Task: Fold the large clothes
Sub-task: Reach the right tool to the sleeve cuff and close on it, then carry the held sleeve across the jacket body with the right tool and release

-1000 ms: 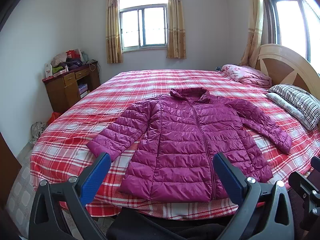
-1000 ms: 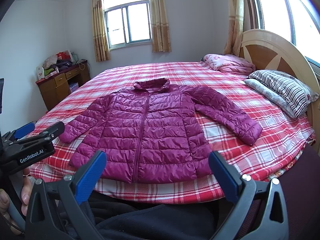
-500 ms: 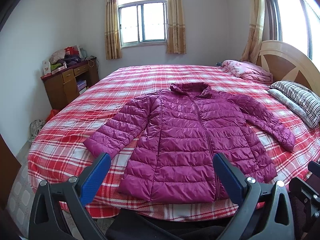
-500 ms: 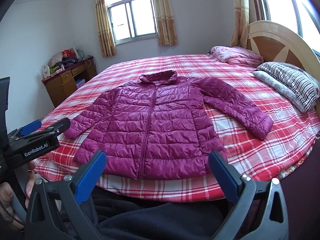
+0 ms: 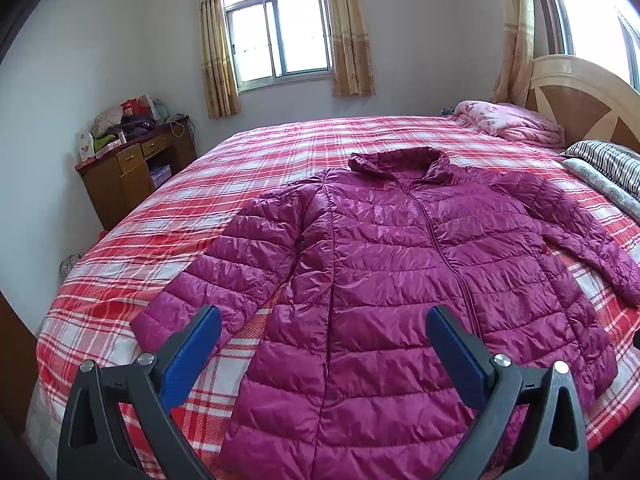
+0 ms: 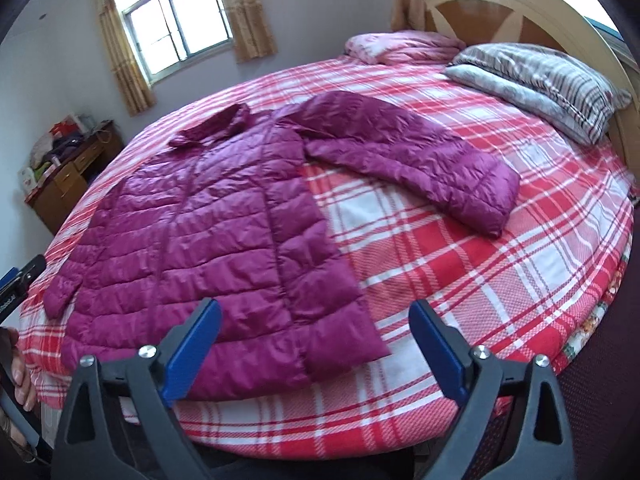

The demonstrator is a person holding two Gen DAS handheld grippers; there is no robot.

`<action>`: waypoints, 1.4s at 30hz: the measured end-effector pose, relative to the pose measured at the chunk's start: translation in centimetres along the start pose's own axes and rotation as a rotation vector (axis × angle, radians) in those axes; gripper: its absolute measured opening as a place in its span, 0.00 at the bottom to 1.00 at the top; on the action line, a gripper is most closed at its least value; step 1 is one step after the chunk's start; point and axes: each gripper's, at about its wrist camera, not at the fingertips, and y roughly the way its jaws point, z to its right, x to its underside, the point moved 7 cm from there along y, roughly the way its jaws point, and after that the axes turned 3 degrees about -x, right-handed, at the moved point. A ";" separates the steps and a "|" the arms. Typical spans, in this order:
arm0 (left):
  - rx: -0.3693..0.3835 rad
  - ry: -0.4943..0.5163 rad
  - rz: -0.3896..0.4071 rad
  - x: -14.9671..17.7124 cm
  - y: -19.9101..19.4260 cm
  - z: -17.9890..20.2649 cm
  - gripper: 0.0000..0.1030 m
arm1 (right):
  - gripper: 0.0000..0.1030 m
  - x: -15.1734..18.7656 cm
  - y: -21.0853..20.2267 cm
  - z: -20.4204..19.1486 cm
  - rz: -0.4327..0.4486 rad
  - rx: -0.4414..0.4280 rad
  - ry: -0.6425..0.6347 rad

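My left hand-held gripper (image 5: pixel 323 320): jaws wide apart, nothing between the blue pads (image 5: pixel 192 354), touching nothing. It hangs over the near hem of the jacket (image 5: pixel 400 280), apart from the fabric.

My right hand-held gripper (image 6: pixel 315 316): jaws also wide but closing a little at this moment; nothing between them, pads clear of the cloth. It sits above the jacket's lower right corner and the near edge of the bed (image 6: pixel 460 280).

Jacket: one, magenta quilted puffer, lying flat and face up on the red-and-white plaid bed cover, zip shut, collar toward the far window (image 5: pixel 280 28). Two sleeves spread out; the right sleeve (image 6: pixel 420 156) angles away from the body toward the pillows.

Counts: two hand-held grippers, two blue pads each. One jacket. Two pillows stacked by the headboard (image 6: pixel 520 4): a striped one (image 6: pixel 552 72) on a grey patterned one. One folded pink quilt (image 5: pixel 516 124) in the far corner of the bed. Two windows in the left view. One wooden desk (image 5: pixel 132 168), a surface piled with clutter I cannot sort out.

Writing: at the left edge of the right view a sliver of white lettering on the other gripper's body, cut off and unreadable. My fingers (image 6: pixel 20 376) show just below it.
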 end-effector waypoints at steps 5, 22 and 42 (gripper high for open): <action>0.005 0.024 -0.035 -0.7 4.7 1.7 0.99 | 0.90 -1.8 2.3 4.0 -0.023 0.055 0.062; -0.096 0.032 -0.082 -3.4 15.6 2.2 0.99 | 0.78 -9.6 7.7 16.6 0.010 0.207 0.305; -0.090 -0.063 -0.138 -2.7 17.9 -0.4 0.99 | 0.16 -14.2 7.0 15.3 0.071 0.257 0.145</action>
